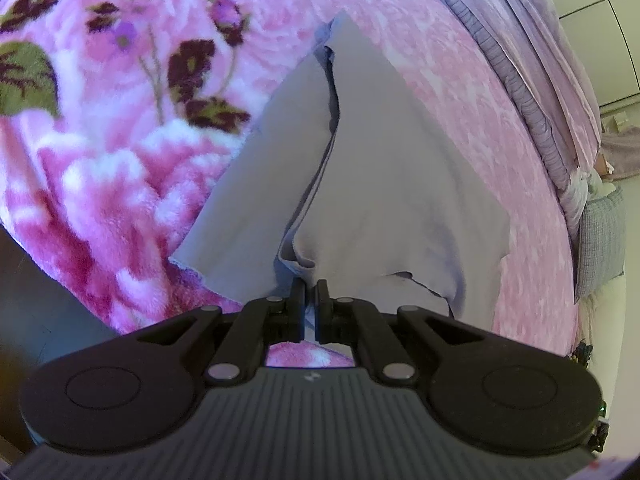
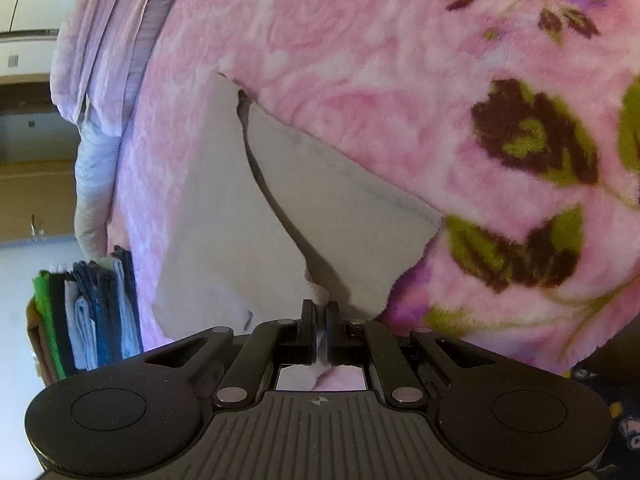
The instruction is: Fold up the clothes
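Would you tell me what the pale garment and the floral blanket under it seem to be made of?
Pale garment: probably a thin, matte woven or knit fabric, since it lies smooth with soft creases. Floral blanket: likely plush fleece, given its fuzzy, deep pile.

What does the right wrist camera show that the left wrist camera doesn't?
Only the right wrist view shows a stack of folded clothes, in green, black, denim blue and pale blue, standing beside the bed at the lower left. Only the left wrist view shows a grey knitted cushion past the bed's far right edge. Both show a pale grey garment lying on the pink floral blanket, with each view's own tool, left tool and right tool, shut on the garment's near edge.
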A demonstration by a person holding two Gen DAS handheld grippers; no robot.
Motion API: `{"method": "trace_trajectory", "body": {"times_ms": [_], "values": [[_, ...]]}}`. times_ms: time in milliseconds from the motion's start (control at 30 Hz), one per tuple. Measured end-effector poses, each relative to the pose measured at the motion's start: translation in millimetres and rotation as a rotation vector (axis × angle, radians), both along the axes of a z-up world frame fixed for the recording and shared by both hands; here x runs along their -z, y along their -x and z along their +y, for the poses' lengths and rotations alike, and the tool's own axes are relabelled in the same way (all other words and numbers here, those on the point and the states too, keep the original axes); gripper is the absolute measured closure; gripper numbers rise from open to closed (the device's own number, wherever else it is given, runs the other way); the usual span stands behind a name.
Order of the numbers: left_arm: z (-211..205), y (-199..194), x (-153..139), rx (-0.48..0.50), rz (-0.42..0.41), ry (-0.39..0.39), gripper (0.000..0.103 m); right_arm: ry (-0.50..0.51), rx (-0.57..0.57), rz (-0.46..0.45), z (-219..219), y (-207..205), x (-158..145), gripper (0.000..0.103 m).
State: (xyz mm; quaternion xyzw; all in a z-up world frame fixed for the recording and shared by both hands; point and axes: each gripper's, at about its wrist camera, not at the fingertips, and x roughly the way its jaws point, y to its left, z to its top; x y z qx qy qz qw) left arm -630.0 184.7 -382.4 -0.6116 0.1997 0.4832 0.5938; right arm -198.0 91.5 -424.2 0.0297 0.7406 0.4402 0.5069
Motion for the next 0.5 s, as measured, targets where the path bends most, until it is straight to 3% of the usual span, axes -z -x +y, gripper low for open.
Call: {"method": "trace_trajectory", "body": {"times_ms": [200,333,433,500], "values": [[-4.8,-0.7,-1.0,0.016,0.002,-0.008,0.102,-0.008,-0.015,-0.038,-0.7,0.6,-4.2,0.103],[-6.0,-4.3,6.1,0.048,0.021,-0.011,0.099,0.018,-0.041,-0.111,1.4,6.6,-1.6,0.102],[-4.7,-5.4,2.2,0.091,0.03,0.012,0.097,0.024,-0.174,-0.214,13.3,16.1,-14.9,0.094],[-4.8,-5.9,-6.0,0.164,0.072,0.022,0.095,0.03,-0.281,-0.34,22.1,22.6,-32.5,0.084]]}}
